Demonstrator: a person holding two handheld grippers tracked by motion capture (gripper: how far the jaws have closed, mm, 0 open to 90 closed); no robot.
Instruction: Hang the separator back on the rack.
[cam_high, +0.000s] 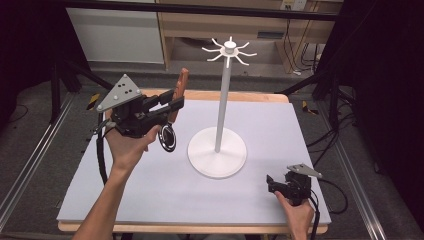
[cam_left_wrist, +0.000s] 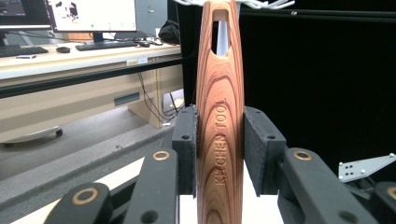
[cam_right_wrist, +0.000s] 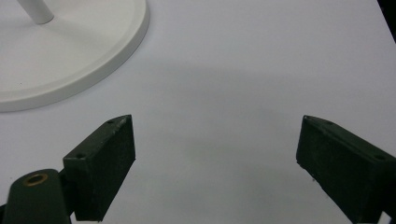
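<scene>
My left gripper (cam_high: 172, 105) is held above the table's left side, shut on a kitchen tool with a wooden handle (cam_high: 180, 90) and a dark round head (cam_high: 168, 137) hanging below. In the left gripper view the handle (cam_left_wrist: 219, 116) stands upright between both pads (cam_left_wrist: 186, 140), its slotted end at the top. A white stand (cam_high: 225, 100) with several hook arms at its top rises from a round base (cam_high: 217, 152) at the table's middle, right of the tool. My right gripper (cam_high: 270, 184) rests low at the front right, open, with bare table between its pads (cam_right_wrist: 105, 163).
The white table top (cam_high: 150, 190) has wooden edges. In the right gripper view the stand's base (cam_right_wrist: 70, 51) lies at the upper left. Metal rails run along both sides on the floor, and a desk with monitors (cam_left_wrist: 88, 14) stands beyond the table.
</scene>
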